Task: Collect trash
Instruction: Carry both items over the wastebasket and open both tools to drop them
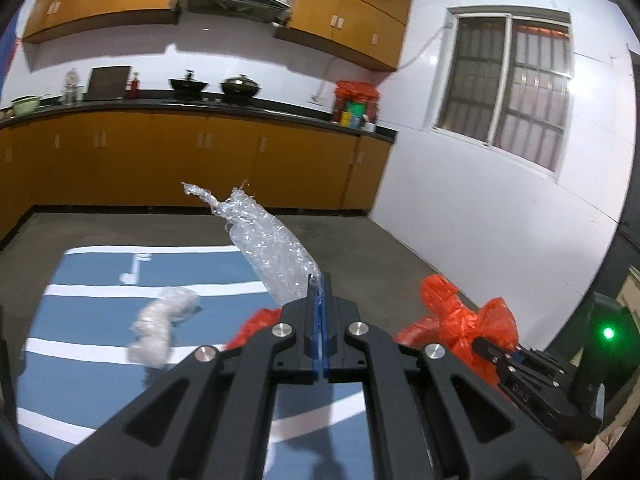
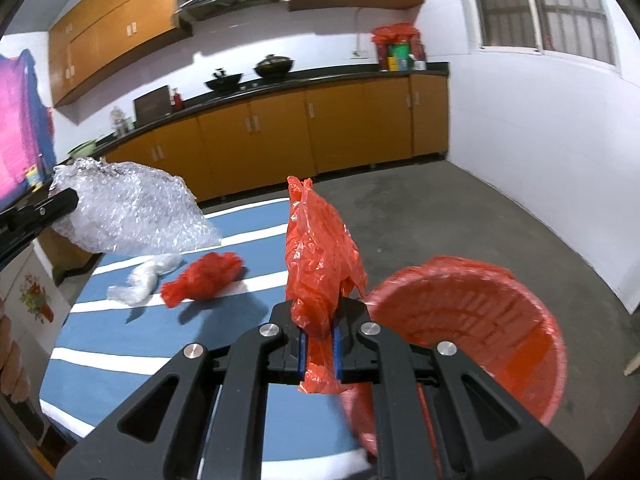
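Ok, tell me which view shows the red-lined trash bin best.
The right wrist view: the red-lined trash bin fills its lower right, open mouth and inner wall visible, just beyond the right gripper, which is shut on a red plastic bag. The left wrist view does not show the bin at all.

Quick count of what's around: two grippers, the left gripper [image 1: 320,300] and the right gripper [image 2: 320,336]. Bubble wrap: one sheet [image 1: 272,252], pinched between the left jaws. Red plastic bags: two loose ones, one bag [image 2: 320,248] clamped between the right jaws, and one crumpled bag [image 2: 204,276] on the blue striped cloth [image 2: 120,340] ahead and left of them. One clear crumpled wrapper [image 2: 146,276] just beside that crumpled bag. One red-lined bin [image 2: 472,320] right of the right jaws. On the far counter: two black woks [image 2: 224,78].
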`<state>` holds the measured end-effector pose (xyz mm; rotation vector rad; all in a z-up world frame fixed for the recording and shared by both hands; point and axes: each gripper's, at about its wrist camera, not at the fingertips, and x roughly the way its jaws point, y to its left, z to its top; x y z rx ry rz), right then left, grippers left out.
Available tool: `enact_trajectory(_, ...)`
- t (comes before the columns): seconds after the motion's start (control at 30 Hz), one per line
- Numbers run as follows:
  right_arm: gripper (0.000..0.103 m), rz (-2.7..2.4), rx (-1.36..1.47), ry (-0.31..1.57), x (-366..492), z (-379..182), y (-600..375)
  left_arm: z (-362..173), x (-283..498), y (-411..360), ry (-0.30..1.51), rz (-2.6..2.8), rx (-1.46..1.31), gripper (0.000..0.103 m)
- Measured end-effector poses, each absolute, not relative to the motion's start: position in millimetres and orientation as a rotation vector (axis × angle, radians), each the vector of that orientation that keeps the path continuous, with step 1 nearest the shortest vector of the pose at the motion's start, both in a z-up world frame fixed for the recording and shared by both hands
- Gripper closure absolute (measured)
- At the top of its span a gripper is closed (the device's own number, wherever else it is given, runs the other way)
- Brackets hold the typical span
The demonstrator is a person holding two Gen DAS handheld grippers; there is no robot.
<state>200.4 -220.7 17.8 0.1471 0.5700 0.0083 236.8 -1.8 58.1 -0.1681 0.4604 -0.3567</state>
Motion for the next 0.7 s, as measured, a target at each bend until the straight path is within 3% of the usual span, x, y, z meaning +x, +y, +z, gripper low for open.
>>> enact_trajectory(0.7, 0.093, -0.214, 0.244, 0.599, 165, 7, -322, 21, 224, -150, 0.556, -0.65, -0.109, 0.101)
